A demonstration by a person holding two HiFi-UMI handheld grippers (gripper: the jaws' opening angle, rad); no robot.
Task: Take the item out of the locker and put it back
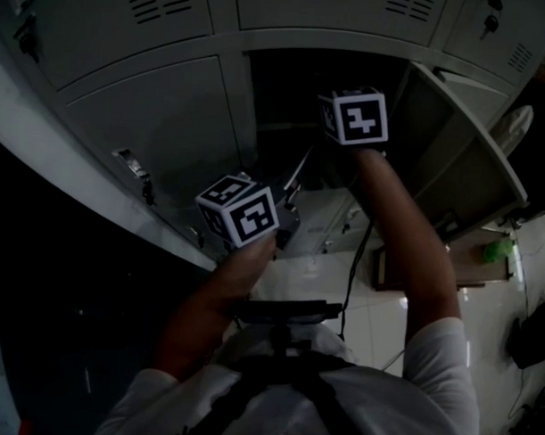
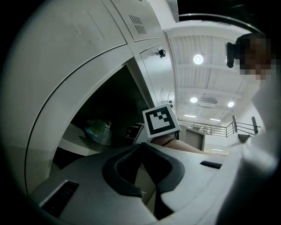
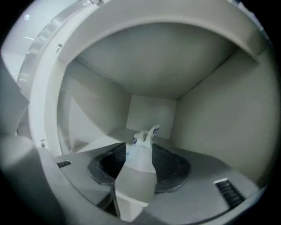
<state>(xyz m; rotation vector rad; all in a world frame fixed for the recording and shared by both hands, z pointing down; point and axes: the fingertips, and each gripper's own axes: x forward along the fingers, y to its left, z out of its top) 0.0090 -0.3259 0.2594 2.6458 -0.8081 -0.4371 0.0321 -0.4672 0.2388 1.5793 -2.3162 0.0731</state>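
Note:
A pale, translucent plastic bag [image 3: 139, 154] with knotted handles stands on the floor of the open locker compartment [image 3: 210, 114]. My right gripper [image 3: 139, 146] is reached inside and is open, with the bag between its dark pads [image 3: 173, 167], which do not visibly press on it. From the left gripper view the bag [image 2: 99, 131] sits on the shelf beside the right gripper's marker cube [image 2: 161, 121]. In the head view that cube [image 1: 356, 117] is at the dark locker mouth. My left gripper [image 2: 142, 147] is shut on nothing, its cube [image 1: 240, 211] lower left, outside the locker.
The locker's door [image 1: 462, 147] stands swung open to the right. Closed grey locker doors [image 1: 160, 119] with a latch [image 1: 136, 167] fill the left. Below are shiny floor tiles, a low wooden stand [image 1: 472, 264] with a green object [image 1: 499, 249], and a hanging cable [image 1: 355, 277].

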